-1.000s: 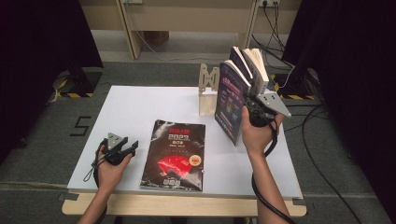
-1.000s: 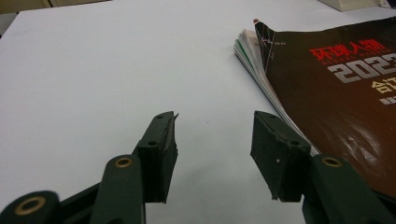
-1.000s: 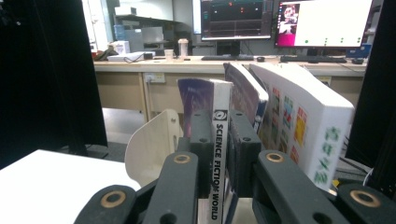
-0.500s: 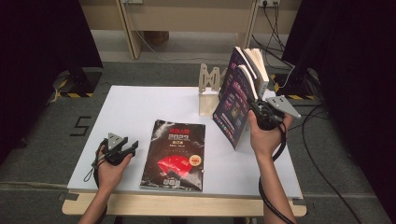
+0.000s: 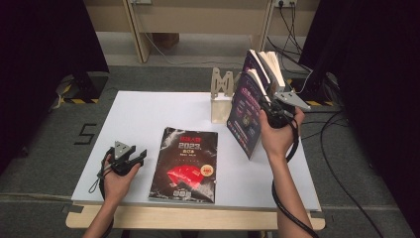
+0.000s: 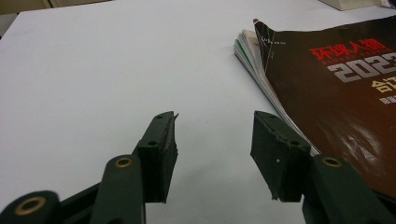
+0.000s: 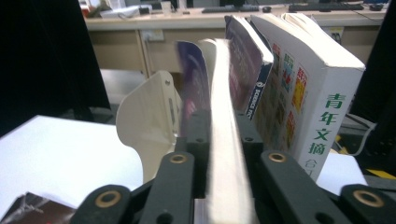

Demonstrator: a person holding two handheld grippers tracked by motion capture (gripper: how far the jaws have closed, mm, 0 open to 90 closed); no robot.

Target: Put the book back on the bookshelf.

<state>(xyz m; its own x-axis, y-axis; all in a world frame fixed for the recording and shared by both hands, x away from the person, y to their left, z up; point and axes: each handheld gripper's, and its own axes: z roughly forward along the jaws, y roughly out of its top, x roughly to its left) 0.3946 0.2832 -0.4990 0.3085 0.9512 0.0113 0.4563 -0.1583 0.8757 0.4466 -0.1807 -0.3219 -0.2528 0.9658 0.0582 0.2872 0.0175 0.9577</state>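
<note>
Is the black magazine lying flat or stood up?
Flat: the black magazine lies cover-up on the white table, apart from both claws.

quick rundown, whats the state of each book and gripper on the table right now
purple book: upright, tilted, clamped by its page edge
right hand-held gripper: shut on the purple book
left hand-held gripper: open, holding nothing, low over the table
black magazine: lying flat, closed
white book: standing, leaning
wooden bookend: upright

Black magazine (image 6: 345, 93) cover: "环球人物", "2023". White book (image 7: 322, 112) spine: "青年文摘". Purple book (image 7: 247, 60) spine: "SCIENCE FIC…", rest hidden. Floor (image 5: 59, 124) marking: "5".
</note>
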